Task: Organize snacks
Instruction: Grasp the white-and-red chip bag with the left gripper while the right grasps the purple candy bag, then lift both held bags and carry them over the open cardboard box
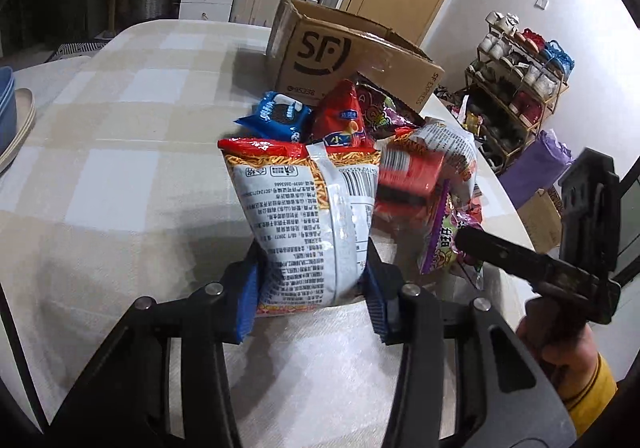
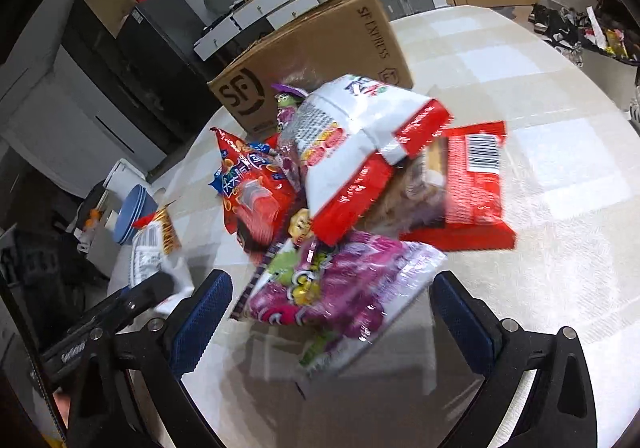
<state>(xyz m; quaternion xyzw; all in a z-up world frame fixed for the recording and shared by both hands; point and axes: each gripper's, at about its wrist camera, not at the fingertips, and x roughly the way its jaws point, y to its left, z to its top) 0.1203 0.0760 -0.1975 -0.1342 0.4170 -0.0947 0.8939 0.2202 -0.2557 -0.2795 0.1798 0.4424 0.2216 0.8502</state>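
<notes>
1. Gripping a white-backed noodle-snack packet (image 1: 312, 224) near its bottom edge, the left gripper (image 1: 312, 288) is seen pressed in on both sides of the bag, which stands upright between the blue pads (image 1: 248, 300), apparently raised off the checked tablecloth (image 1: 120, 151).
2. A heap of snacks is shown behind it: a blue cookie pack (image 1: 276, 117), a red crisp bag (image 1: 340, 119) and others, piled in front of a brown SF cardboard box (image 1: 320, 59) with open flaps.
3. The right gripper (image 2: 332, 312) is held spread wide over a purple gummy-candy bag (image 2: 336, 288); nothing is pinched, and whether the pads touch the bag cannot be told through the blur.
4. A red-and-white bag (image 2: 360, 151) and a flat red packet (image 2: 472, 183) are seen lying on the heap beyond it.
5. For a clean carry, the held packet is best kept upright and clear of the heap so neighbours are not dragged.
6. The grip is best kept light, since the contents are judged brittle.
7. The box is judged the likely destination; the packet should be lifted over its near wall before release.
</notes>
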